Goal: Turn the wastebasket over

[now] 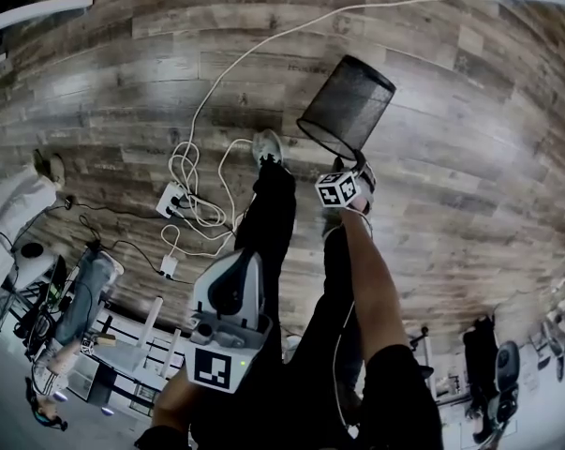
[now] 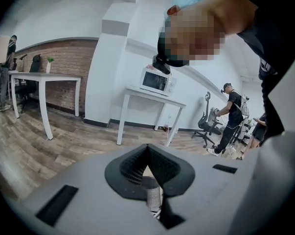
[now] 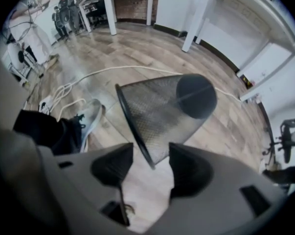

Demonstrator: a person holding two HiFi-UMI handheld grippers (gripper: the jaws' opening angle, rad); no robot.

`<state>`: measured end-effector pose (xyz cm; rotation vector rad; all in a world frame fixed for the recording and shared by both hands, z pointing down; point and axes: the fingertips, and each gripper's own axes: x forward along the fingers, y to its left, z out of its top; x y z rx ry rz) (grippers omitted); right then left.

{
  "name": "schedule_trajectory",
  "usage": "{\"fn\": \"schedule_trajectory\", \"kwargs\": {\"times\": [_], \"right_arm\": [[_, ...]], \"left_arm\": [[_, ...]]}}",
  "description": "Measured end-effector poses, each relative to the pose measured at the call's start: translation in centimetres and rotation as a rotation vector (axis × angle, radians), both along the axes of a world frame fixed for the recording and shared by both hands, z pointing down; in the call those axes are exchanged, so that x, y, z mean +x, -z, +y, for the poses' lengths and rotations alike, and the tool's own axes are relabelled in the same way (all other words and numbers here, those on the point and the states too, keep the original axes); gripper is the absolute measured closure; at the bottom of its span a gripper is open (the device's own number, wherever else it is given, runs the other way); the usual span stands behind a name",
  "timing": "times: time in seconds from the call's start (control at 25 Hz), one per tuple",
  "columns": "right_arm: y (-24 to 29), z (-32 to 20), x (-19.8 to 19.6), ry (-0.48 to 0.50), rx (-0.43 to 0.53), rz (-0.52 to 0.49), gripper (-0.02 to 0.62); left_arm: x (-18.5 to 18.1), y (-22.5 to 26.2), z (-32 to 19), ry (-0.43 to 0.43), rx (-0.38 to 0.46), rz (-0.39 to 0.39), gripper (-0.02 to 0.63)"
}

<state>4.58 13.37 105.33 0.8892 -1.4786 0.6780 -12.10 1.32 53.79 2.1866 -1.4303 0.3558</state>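
One black mesh wastebasket (image 1: 348, 101) sat in the upper middle of the head view, on the wooden floor (image 1: 451, 204), tipped over, with its closed base toward the top of the frame and its open rim toward us; we could not tell whether it lay fully at rest. The right claw (image 3: 151, 154) pointed down at that rim with its jaws spread wide. The lower edge of the rim stood in the gap between them, and neither pad pressed on it. We judged it was held that way because the thin rim is the easiest place to grip a light mesh basket and swing it over. The left claw (image 2: 148, 168), at the lower middle of the head view, had its jaws pressed together on nothing and faced away into the room, probably because one grip was enough. We counted one wastebasket, two claws, one power strip (image 1: 172, 198) at centre left with looping white cable (image 1: 207, 111) running from it, and one shoe (image 3: 86, 119) just beside the basket at the left of the right gripper view.
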Motion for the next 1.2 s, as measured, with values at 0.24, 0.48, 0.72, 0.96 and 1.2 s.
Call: {"fn": "schedule_trajectory", "kwargs": {"times": [0.24,0.48,0.72,0.96,1.2], "right_arm": [[-0.9,0.0,0.6,-0.014,-0.078,0.013,0.377],[-0.5,0.3,0.9,0.004,-0.082,0.017,0.400],[0.4,-0.7,1.8,-0.080,-0.074,-0.007,0.448],[2.8,-2.3,2.4,-0.194,-0.073,-0.063,0.483],[3.1,-3.0,3.8,-0.270,-0.046,-0.078,0.501]], "left_arm": [[-0.4,0.1,0.0,0.004,-0.004,0.001,0.572],[-0.9,0.5,0.0,-0.002,-0.003,0.000,0.572],[-1.5,0.7,-0.3,0.008,-0.001,0.005,0.572],[-1.5,1.1,-0.7,-0.003,0.005,0.015,0.572],[-1.3,1.4,-1.1,-0.013,0.001,0.035,0.572]]}}
